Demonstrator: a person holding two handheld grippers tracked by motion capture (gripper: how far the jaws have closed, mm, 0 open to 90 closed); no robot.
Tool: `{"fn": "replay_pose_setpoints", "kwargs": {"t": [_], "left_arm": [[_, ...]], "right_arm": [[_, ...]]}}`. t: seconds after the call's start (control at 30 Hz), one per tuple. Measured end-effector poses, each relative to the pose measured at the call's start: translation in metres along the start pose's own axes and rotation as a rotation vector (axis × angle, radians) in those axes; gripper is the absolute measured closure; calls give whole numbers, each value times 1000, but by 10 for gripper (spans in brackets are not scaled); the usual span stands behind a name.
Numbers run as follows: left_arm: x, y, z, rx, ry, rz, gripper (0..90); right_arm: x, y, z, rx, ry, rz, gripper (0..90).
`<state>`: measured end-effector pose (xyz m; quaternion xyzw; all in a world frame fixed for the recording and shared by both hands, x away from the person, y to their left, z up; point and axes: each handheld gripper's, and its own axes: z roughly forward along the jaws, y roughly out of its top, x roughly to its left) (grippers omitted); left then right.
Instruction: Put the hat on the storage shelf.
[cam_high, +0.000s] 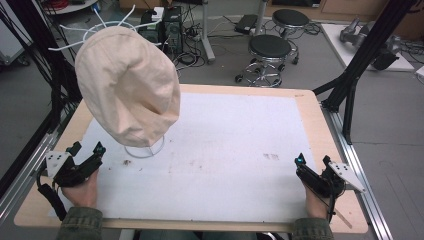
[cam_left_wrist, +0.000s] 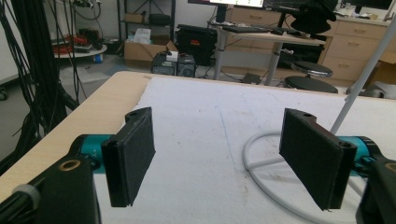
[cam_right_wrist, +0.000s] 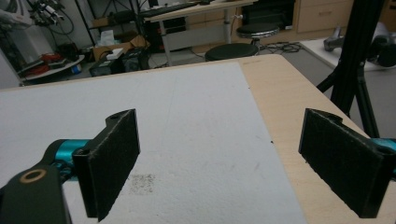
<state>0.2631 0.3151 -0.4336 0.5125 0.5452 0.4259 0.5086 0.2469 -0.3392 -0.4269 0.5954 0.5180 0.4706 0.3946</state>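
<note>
Two hand-held grippers are held with fingers spread wide and empty at the near corners of the white-covered wooden tabletop (cam_high: 240, 150).

The left gripper (cam_high: 86, 152) is seen at about 8 o'clock on the tabletop, the right gripper (cam_high: 313, 164) at about 4 o'clock, well apart. A cream fabric hat (cam_high: 129, 85) is carried on a white wire stand (cam_high: 145, 148) at about 10 o'clock, tilted over the stand's ring base. In the left gripper view that ring base lies just beside the right-hand finger (cam_left_wrist: 314, 154). Black round stools (cam_high: 270, 50) are seen on the floor beyond the tabletop.
</note>
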Motion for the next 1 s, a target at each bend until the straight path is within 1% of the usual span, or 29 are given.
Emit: {"fn": "replay_pose_setpoints", "kwargs": {"t": [0.03, 0.1, 0.2, 0.37, 0.53, 0.63, 0.73, 1.0], "left_arm": [[0, 0, 0, 0, -1, -2, 266], [0, 0, -1, 0, -2, 0, 266], [0, 0, -1, -1, 1, 0, 266], [-1, 0, -1, 2, 0, 0, 267], [0, 0, 0, 4, 0, -2, 267], [0, 0, 0, 4, 1, -3, 266], [0, 0, 0, 5, 1, -3, 266], [0, 0, 0, 7, 2, -3, 267]], "right_arm": [[0, 0, 1, -5, -3, -4, 115], [3, -1, 1, 2, -7, -16, 115], [7, 0, 2, -4, 3, -46, 114], [12, -1, 2, 2, 38, -85, 114], [14, -2, 2, 10, 48, -78, 114], [15, -2, 1, -1, 47, -72, 113], [16, -2, 0, -8, 50, -80, 113], [16, -3, -2, 5, 60, -81, 113]]}}
